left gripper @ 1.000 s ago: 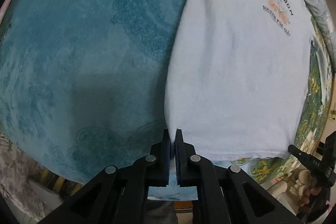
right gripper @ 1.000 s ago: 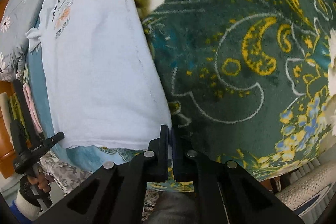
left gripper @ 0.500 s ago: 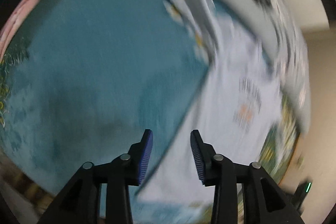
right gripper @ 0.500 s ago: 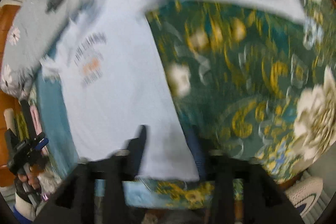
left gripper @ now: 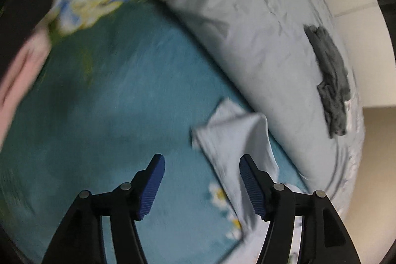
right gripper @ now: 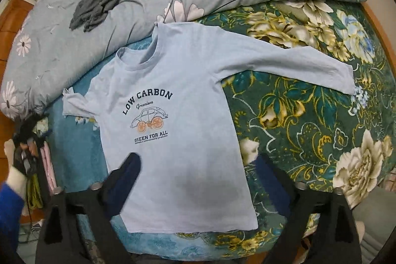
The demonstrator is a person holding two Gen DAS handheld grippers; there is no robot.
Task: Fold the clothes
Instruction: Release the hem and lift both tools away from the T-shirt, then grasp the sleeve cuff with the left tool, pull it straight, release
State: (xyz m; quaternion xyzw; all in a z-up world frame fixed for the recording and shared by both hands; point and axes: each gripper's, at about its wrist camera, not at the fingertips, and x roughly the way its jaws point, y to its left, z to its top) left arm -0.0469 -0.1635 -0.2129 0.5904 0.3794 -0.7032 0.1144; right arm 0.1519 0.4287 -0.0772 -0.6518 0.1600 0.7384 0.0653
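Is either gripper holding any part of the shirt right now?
No. The left gripper and right gripper have both just opened; the light-blue printed cotton T-shirt lies free.

T-shirt [right gripper: 178, 130] print: "LOW CARBON", "Greenism", "GREEN FOR ALL"

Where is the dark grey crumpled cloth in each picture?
Left wrist view: the dark grey cloth lies far right, on the pale blue duvet.
Right wrist view: the cloth lies upper left, on the same duvet.
Shared landmark: the light blue T-shirt, whose sleeve shows near the left view's middle.
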